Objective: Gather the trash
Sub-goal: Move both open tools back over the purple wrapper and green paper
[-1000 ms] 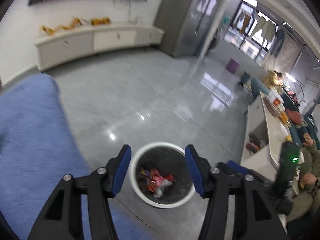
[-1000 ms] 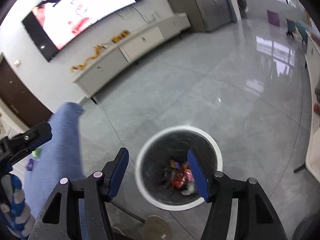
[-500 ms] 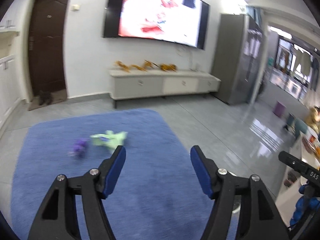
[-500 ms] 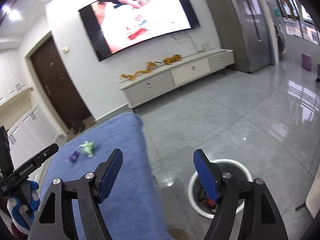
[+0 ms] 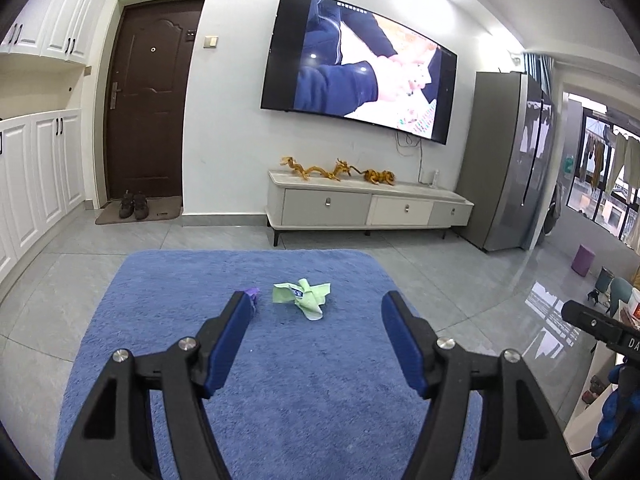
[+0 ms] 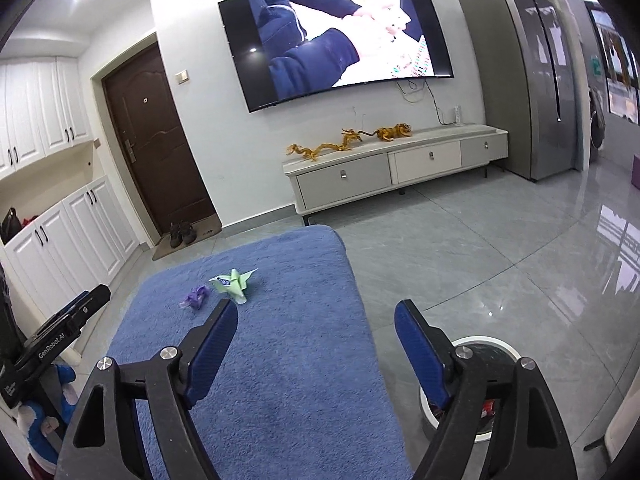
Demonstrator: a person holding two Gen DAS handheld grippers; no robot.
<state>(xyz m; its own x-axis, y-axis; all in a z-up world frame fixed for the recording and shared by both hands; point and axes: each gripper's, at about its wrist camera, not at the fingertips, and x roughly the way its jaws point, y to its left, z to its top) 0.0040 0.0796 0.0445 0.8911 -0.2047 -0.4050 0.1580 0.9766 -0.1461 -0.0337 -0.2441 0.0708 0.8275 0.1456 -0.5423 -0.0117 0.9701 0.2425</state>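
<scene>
Swung away from bin (image 6: 486, 384) (now mostly hidden), both grippers face wrappers (image 5: 303, 298).

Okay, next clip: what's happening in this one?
A person holding a gripper in each hand is picking up litter in a living room. Both the left gripper and right gripper are open and empty, pointed at a blue rug. Two scraps lie on it: a crumpled green wrapper and a small purple wrapper. The trash bin stands on the tiled floor beside the rug, with some trash already inside.
</scene>
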